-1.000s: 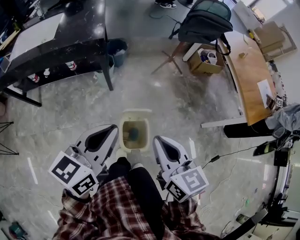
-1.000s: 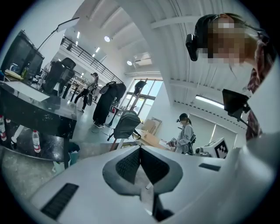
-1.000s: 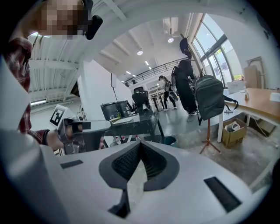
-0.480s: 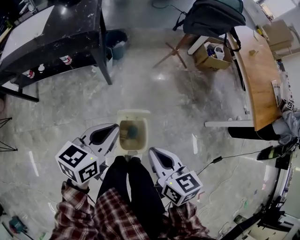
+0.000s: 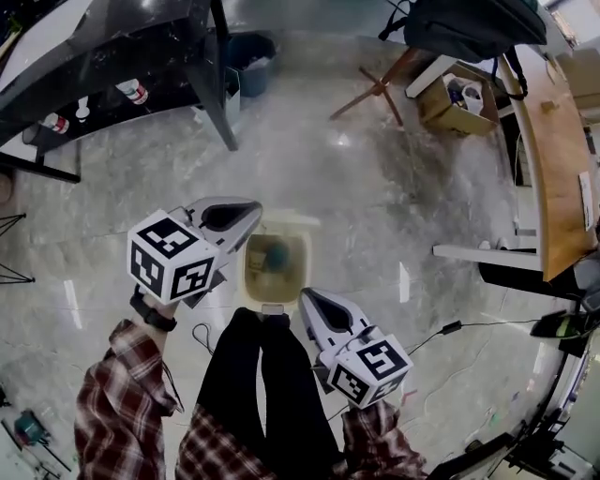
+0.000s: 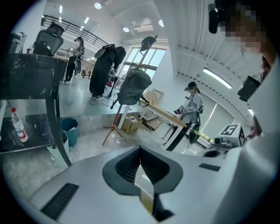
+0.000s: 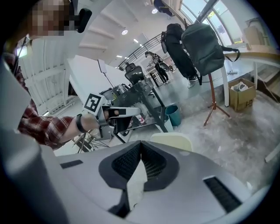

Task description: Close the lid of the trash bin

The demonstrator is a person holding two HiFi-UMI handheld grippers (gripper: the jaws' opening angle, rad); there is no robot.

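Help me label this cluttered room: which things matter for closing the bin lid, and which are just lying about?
Job: trash bin, its raised lid, left gripper, right gripper.
Lying about: blue bucket, cardboard box, backpack, bottles.

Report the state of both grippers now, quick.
Left gripper: shut, nothing held.
Right gripper: shut, nothing held.

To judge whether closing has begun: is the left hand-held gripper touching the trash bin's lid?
Apart. In the right gripper view, a visible gap separates the left hand-held gripper from the raised lid.
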